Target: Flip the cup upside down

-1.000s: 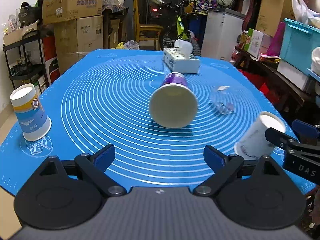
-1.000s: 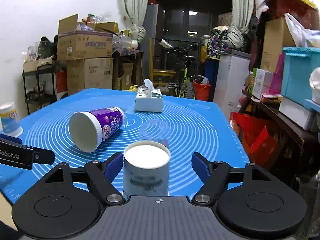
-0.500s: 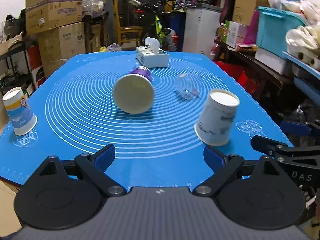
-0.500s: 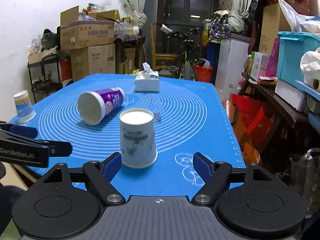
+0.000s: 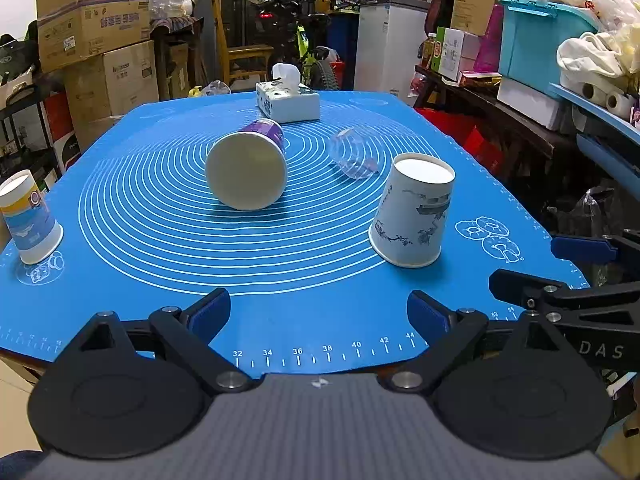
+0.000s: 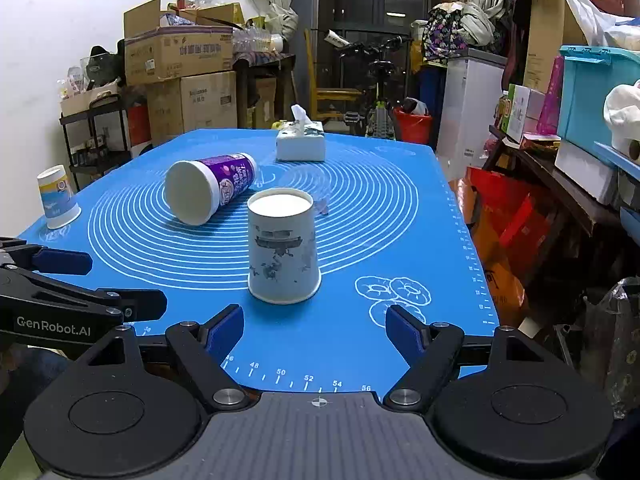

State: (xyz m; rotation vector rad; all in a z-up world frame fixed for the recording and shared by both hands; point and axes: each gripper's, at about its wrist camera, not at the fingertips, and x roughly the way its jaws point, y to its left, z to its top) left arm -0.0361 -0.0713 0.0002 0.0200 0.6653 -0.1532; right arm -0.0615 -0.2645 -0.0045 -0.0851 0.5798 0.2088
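A white paper cup with ink-style print [image 6: 283, 250] stands upside down on the blue mat [image 6: 360, 240], just ahead of my open, empty right gripper [image 6: 314, 332]. It also shows in the left wrist view [image 5: 414, 210]. A purple cup [image 5: 248, 164] lies on its side at mid-mat, also seen from the right wrist [image 6: 210, 190]. A clear plastic cup [image 5: 354, 152] lies on its side behind. A blue-and-yellow cup [image 5: 28, 216] stands upside down at the left edge. My left gripper [image 5: 318, 316] is open and empty at the near edge.
A tissue box [image 5: 288, 100] sits at the mat's far end. Cardboard boxes [image 5: 96, 24] and a rack stand to the left. Shelves with a teal bin [image 5: 540, 36] run along the right. The right gripper's fingers [image 5: 580, 250] show at the left view's right edge.
The right gripper has let go of the printed cup, now standing upside down on the mat, and pulled back. The left gripper has also drawn back toward the near edge.
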